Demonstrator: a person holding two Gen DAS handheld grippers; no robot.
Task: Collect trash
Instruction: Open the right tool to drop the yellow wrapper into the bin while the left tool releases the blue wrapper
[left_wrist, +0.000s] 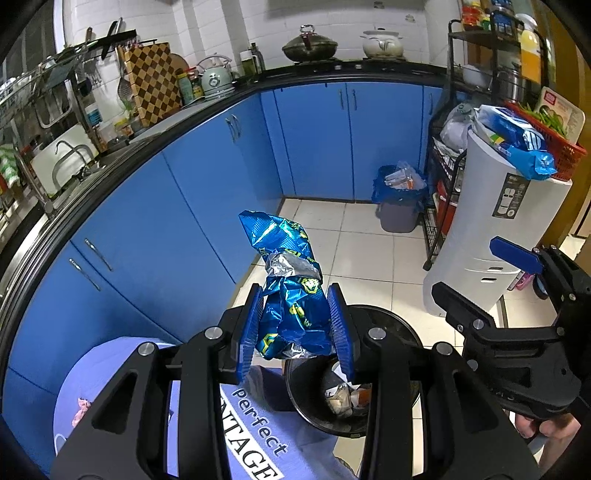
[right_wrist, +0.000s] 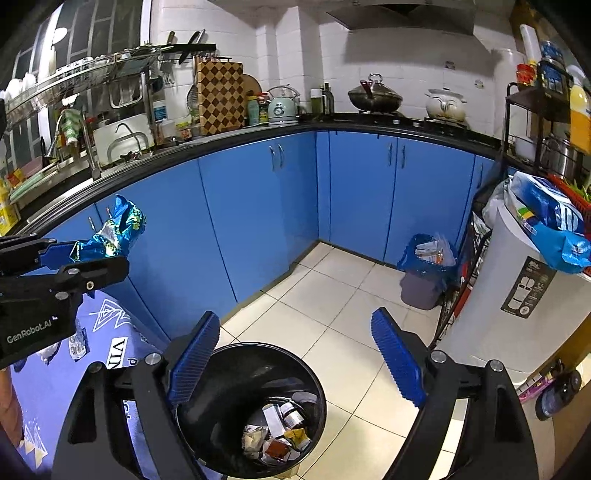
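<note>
A crumpled shiny blue snack wrapper (left_wrist: 291, 295) stands up between the blue pads of my left gripper (left_wrist: 295, 325), which is shut on it above the rim of a black trash bin (left_wrist: 295, 398). In the right wrist view the same wrapper (right_wrist: 118, 229) shows at the left in that gripper (right_wrist: 98, 254). My right gripper (right_wrist: 295, 365) hangs open and empty over the black bin (right_wrist: 221, 391), whose bottom holds several scraps and small packets (right_wrist: 277, 432). From the left wrist view the right gripper (left_wrist: 480, 273) is at the right, jaws wide apart.
A table with a purple printed cloth (right_wrist: 107, 332) lies at the left beside the bin. Blue cabinets (right_wrist: 258, 199) line the walls. A grey bin with a blue liner (right_wrist: 424, 273) stands in the corner, next to a white appliance (right_wrist: 517, 295) and a black wire rack (left_wrist: 443, 192).
</note>
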